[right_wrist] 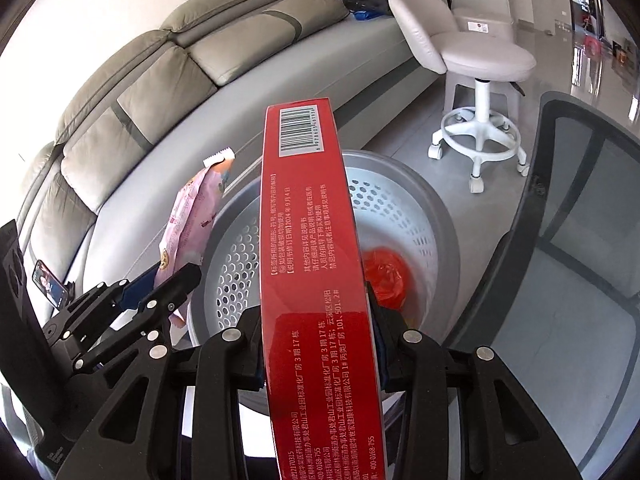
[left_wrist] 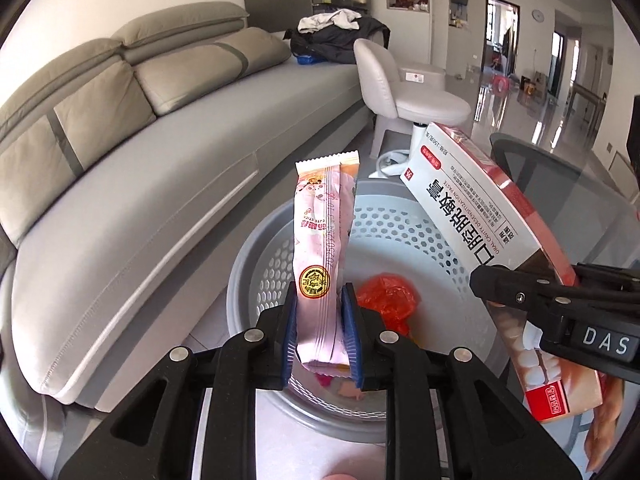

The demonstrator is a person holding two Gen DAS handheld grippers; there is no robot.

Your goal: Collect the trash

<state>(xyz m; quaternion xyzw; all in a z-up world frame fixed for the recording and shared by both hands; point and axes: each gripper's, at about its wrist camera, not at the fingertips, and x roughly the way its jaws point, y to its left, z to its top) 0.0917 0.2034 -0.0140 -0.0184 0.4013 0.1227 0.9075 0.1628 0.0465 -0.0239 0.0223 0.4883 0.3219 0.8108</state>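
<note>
My left gripper is shut on a pink snack wrapper, which stands upright between the blue pads, over the near rim of a grey perforated bin. A crumpled red plastic bag lies on the bin's bottom. To the right, my right gripper is shut on a red and white toothpaste box. In the right wrist view the box rises from the right gripper over the bin and the red bag. The wrapper and left gripper are at its left.
A long grey sofa runs along the left, close to the bin. A white swivel stool stands behind the bin. A dark mesh chair back rises on the right. A phone on a stand sits far left.
</note>
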